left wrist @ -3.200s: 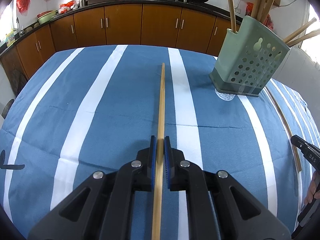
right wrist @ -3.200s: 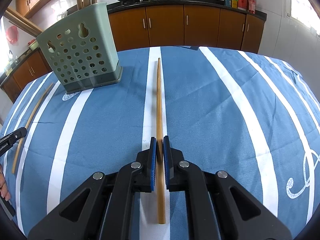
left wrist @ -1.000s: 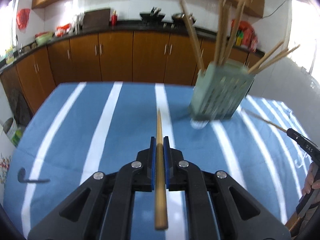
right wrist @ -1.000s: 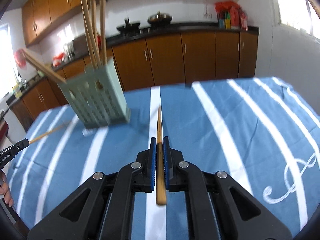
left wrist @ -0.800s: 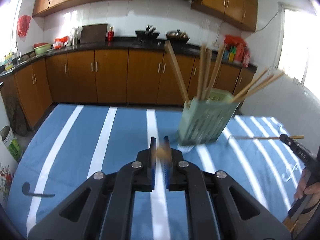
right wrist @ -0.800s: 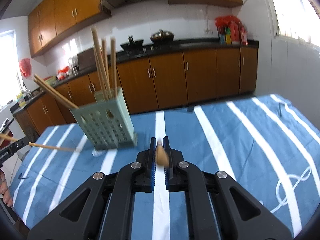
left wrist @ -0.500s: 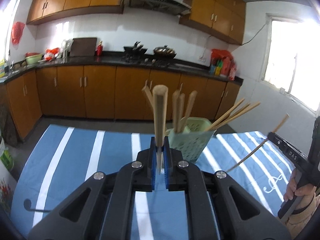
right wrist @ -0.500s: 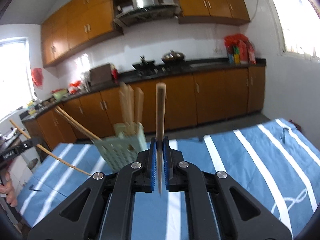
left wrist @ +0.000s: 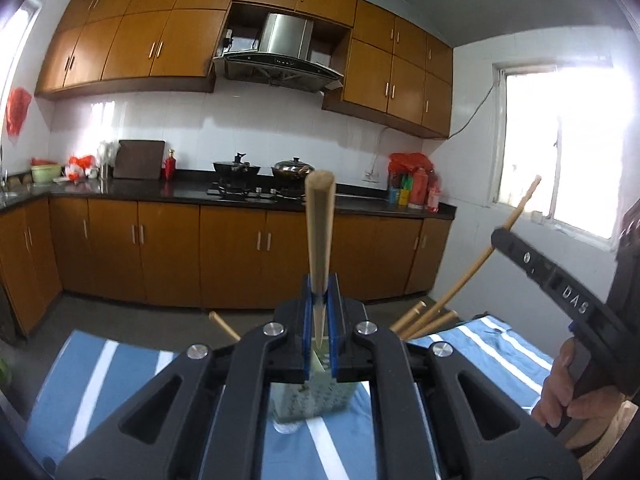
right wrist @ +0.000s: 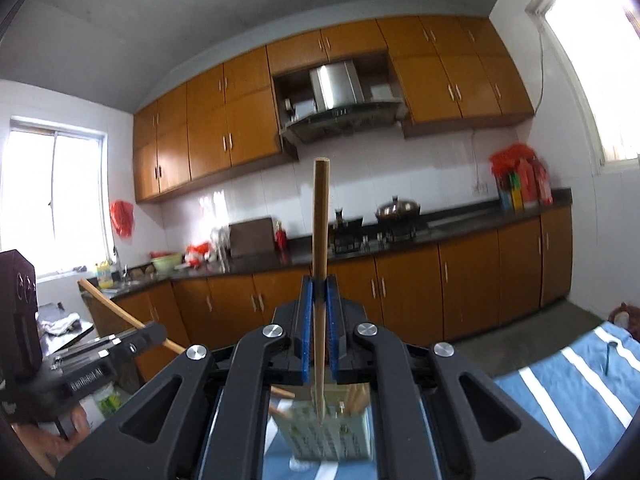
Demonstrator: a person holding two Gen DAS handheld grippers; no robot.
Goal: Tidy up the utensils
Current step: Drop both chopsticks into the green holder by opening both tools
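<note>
Both grippers are raised and level, cameras facing the kitchen wall. Left gripper (left wrist: 319,312): pads clamped on a wooden chopstick (left wrist: 319,236), upright, butt end at 12 o'clock, tip pointing down at 6 o'clock toward the green utensil holder (left wrist: 316,398) on the blue striped table (left wrist: 92,376). Right gripper (right wrist: 319,312): pads clamped on a second chopstick (right wrist: 320,264), also upright, tip over the holder's mouth. Holder sits directly beneath each gripper; other chopsticks (left wrist: 424,318) lean out of it.
</note>
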